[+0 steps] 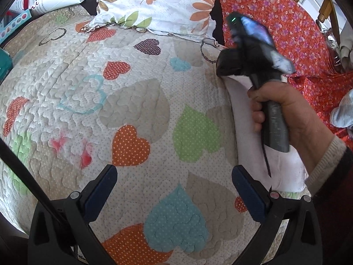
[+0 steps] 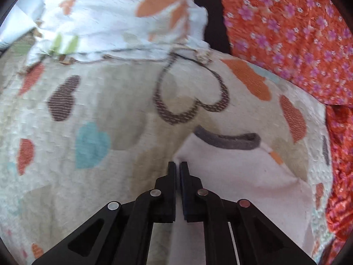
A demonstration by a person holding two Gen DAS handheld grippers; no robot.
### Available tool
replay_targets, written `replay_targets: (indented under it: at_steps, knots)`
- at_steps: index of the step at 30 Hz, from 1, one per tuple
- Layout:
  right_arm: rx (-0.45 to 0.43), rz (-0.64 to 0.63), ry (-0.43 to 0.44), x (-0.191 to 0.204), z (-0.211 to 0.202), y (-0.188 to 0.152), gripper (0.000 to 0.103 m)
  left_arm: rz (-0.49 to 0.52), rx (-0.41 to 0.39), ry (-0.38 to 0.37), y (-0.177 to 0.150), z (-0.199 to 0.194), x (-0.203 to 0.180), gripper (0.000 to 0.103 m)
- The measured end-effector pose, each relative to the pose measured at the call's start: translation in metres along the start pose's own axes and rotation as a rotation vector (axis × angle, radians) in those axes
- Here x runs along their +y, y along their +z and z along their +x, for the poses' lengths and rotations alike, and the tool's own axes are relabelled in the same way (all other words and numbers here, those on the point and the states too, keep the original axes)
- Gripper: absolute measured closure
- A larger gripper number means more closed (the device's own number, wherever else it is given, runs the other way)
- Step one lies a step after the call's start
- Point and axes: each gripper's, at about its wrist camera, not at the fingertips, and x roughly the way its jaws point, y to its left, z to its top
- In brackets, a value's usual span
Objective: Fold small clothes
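A small white garment with a grey neckband lies on the heart-patterned quilt. My right gripper is shut on the garment's left edge near the collar. In the left wrist view the garment shows at the right, behind the hand that holds the right gripper's body; that gripper's fingertips are hidden there. My left gripper is open and empty above the quilt, left of the garment.
A white floral pillow lies at the back of the bed. Red floral fabric covers the right side. A wooden chair stands at the far right. A light blue cloth lies on the red fabric.
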Motion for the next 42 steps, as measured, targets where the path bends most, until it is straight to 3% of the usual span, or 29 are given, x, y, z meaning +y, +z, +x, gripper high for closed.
replay_targets:
  at_steps: [1, 2, 3, 4, 5, 6, 10, 12, 15, 17, 18, 19, 21, 24, 28, 31, 34, 36, 42]
  knots:
    - [-0.012, 0.019, 0.052, -0.003, -0.008, -0.001, 0.095, 0.005, 0.001, -0.001, -0.001, -0.001, -0.001, 0.000]
    - [-0.026, 0.040, 0.114, -0.007, -0.019, -0.003, 0.085, 0.008, 0.001, -0.001, -0.002, -0.001, -0.001, 0.000]
    - [-0.044, 0.054, 0.142, -0.011, -0.030, -0.006, 0.068, 0.010, -0.002, -0.001, -0.003, -0.002, -0.001, 0.000]
    - [-0.068, 0.065, 0.138, -0.019, -0.041, -0.009, 0.061, 0.011, -0.003, 0.001, -0.004, -0.003, -0.001, 0.000]
    - [-0.091, 0.079, 0.115, -0.031, -0.052, -0.012, 0.054, 0.012, -0.002, 0.002, -0.005, -0.003, 0.000, 0.000]
    - [-0.100, 0.096, 0.090, -0.044, -0.058, -0.015, 0.054, 0.010, 0.002, 0.002, -0.006, -0.003, 0.000, 0.000]
    - [-0.058, 0.234, -0.047, -0.117, -0.065, -0.033, 0.051, -0.010, 0.012, -0.011, -0.009, -0.004, 0.004, 0.000]
    - [-0.027, 0.311, -0.107, -0.155, -0.060, -0.046, 0.043, -0.008, 0.006, -0.007, -0.009, -0.005, 0.004, 0.000]
    - [0.038, 0.411, -0.138, -0.199, -0.040, -0.064, 0.041, 0.001, 0.002, 0.008, -0.009, -0.003, 0.002, 0.000]
    - [0.064, 0.499, -0.079, -0.220, -0.023, -0.074, 0.042, 0.007, 0.013, 0.013, -0.009, 0.002, 0.000, 0.000]
    - [0.073, 0.530, -0.010, -0.224, -0.015, -0.076, 0.066, 0.010, 0.020, 0.014, -0.009, 0.005, -0.001, 0.000]
    - [0.073, 0.550, 0.063, -0.225, -0.009, -0.077, 0.082, 0.013, 0.027, 0.017, -0.009, 0.008, -0.003, 0.000]
    - [0.047, 0.491, 0.049, -0.215, -0.009, -0.065, 0.091, 0.022, 0.039, 0.019, -0.009, 0.013, -0.006, 0.000]
    - [0.014, 0.435, 0.011, -0.208, -0.009, -0.048, 0.095, 0.039, 0.055, 0.024, -0.009, 0.020, -0.012, 0.000]
    - [-0.028, 0.457, -0.121, -0.221, -0.011, -0.042, 0.095, 0.061, 0.054, 0.030, -0.011, 0.023, -0.018, 0.000]
    - [-0.041, 0.501, -0.124, -0.230, -0.022, -0.051, 0.093, 0.074, 0.045, 0.035, -0.013, 0.020, -0.019, 0.000]
    - [-0.076, 0.505, -0.126, -0.228, -0.048, -0.069, 0.074, 0.078, 0.026, 0.036, -0.014, 0.013, -0.018, 0.000]
    - [-0.088, 0.496, -0.115, -0.222, -0.071, -0.090, 0.054, 0.080, 0.007, 0.038, -0.014, 0.008, -0.018, 0.000]
    - [-0.067, 0.430, 0.003, -0.191, -0.121, -0.182, 0.049, 0.132, -0.105, 0.090, -0.020, -0.015, -0.025, 0.000]
